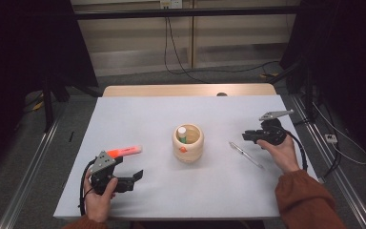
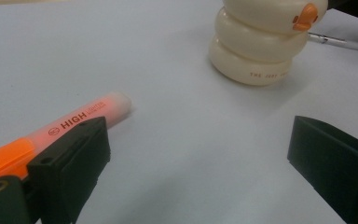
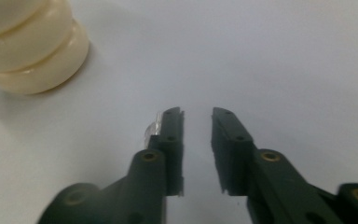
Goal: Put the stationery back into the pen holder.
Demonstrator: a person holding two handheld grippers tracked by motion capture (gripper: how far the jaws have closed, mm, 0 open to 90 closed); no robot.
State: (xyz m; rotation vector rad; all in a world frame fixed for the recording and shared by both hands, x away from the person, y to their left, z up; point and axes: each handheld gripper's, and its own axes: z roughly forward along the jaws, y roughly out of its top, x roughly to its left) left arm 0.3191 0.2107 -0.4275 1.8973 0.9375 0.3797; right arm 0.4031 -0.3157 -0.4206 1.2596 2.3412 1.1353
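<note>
While left hand (image 1: 98,193) is resting low on white counter (image 1: 147,114), left gripper (image 1: 129,168) jaws gaping wide beside orange highlighter pen (image 1: 124,152); right gripper (image 1: 246,136) jaws parted narrowly, empty, near silver pen (image 1: 246,155); cream ribbed duck-beaked holder (image 1: 188,142) sitting mid-counter.

left gripper (image 2: 196,158): jaws spread wide above the white table (image 2: 177,121), nothing between them | orange highlighter (image 2: 70,126): lying flat just outside one jaw, pale cap end pointing up the table | cream ribbed holder (image 2: 261,42): upright farther off, orange beak on its side | silver pen (image 2: 342,43): lying just beyond the holder
</note>
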